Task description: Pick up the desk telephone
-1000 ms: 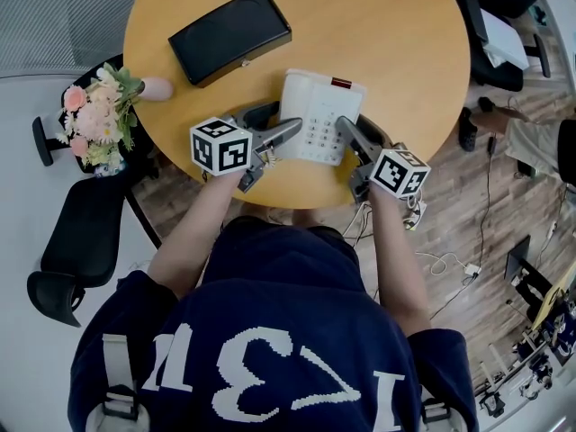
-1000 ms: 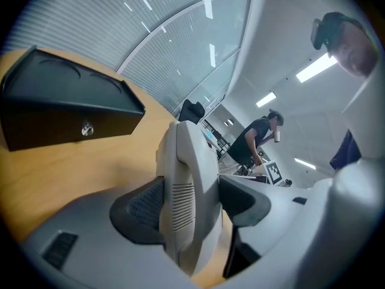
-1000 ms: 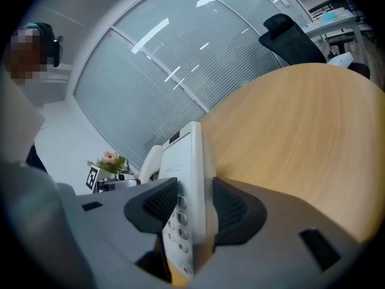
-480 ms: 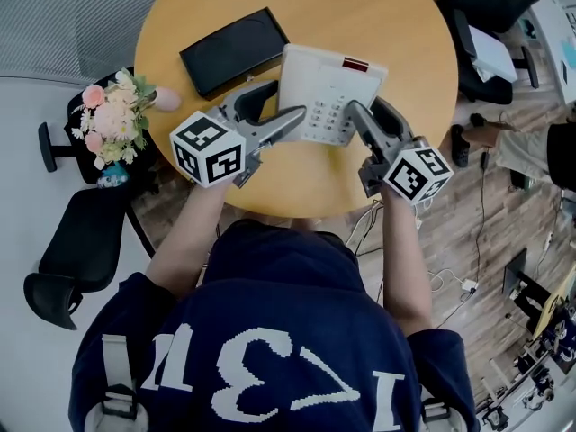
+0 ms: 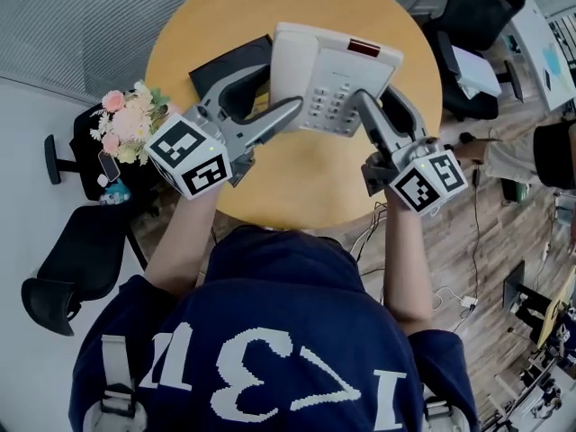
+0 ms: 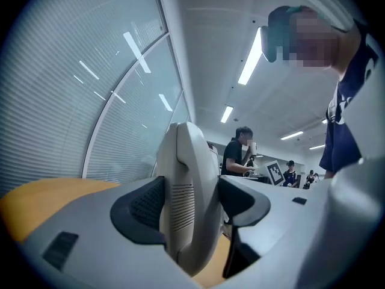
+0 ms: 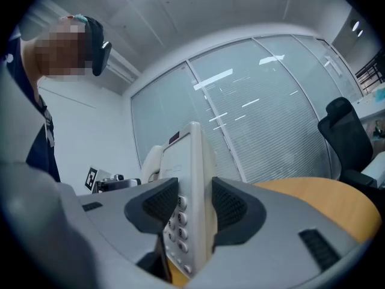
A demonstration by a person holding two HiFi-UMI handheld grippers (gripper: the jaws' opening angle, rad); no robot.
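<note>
White desk telephone (image 5: 335,68) | left claw (image 6: 187,205), right claw (image 7: 196,207) gripping | black box (image 5: 225,57): head view only

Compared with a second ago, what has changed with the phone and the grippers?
The desk telephone has risen off the table toward the head camera, carried up by the left gripper and right gripper. Unchanged: both stay clamped on its sides; the black case still lies on the table.
</note>
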